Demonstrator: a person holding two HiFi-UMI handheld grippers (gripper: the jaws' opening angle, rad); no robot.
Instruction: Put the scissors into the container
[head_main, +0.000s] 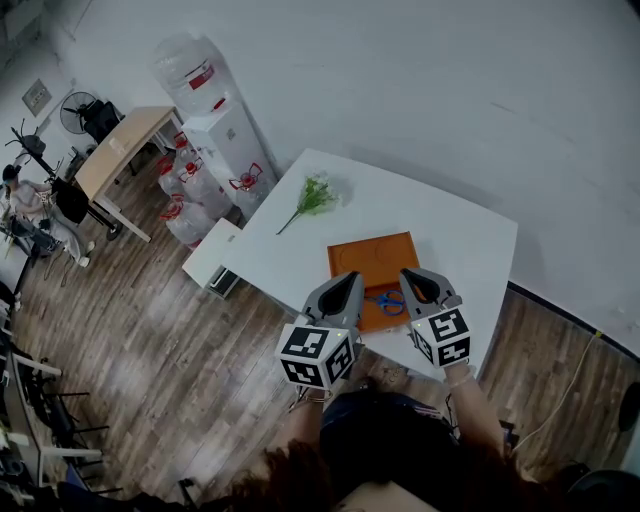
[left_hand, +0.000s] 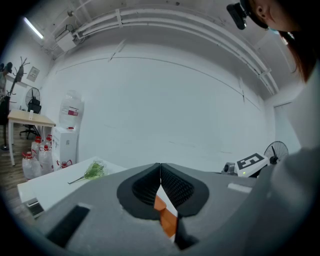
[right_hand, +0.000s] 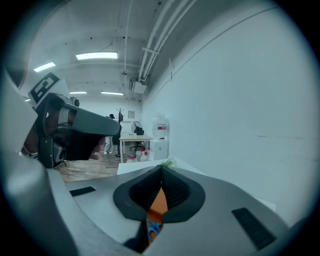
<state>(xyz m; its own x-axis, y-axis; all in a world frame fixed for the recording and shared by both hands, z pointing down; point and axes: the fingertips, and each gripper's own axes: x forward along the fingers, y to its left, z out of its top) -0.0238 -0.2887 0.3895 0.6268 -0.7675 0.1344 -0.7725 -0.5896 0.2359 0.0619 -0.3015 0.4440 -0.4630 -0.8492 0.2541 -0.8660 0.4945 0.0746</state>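
- Presently the left gripper (head_main: 350, 280) and the right gripper (head_main: 408, 276) are both clenched, with nothing held.
- Scissors (head_main: 386, 299) lie on the near edge of the orange tray (head_main: 370, 255), between the two tools.
- Right gripper judged nearer.
- Long axis too small to tell.

scissors (head_main: 388, 300): small pair with blue handles, lying flat; the blades are showing too small to make out.
scissors' place: resting inside the container, on its floor, toward the edge nearest the person.
container (head_main: 371, 257): shallow orange rectangular tray, sitting flat and slightly turned on the white table (head_main: 300, 245).
container's far part: lying bare.
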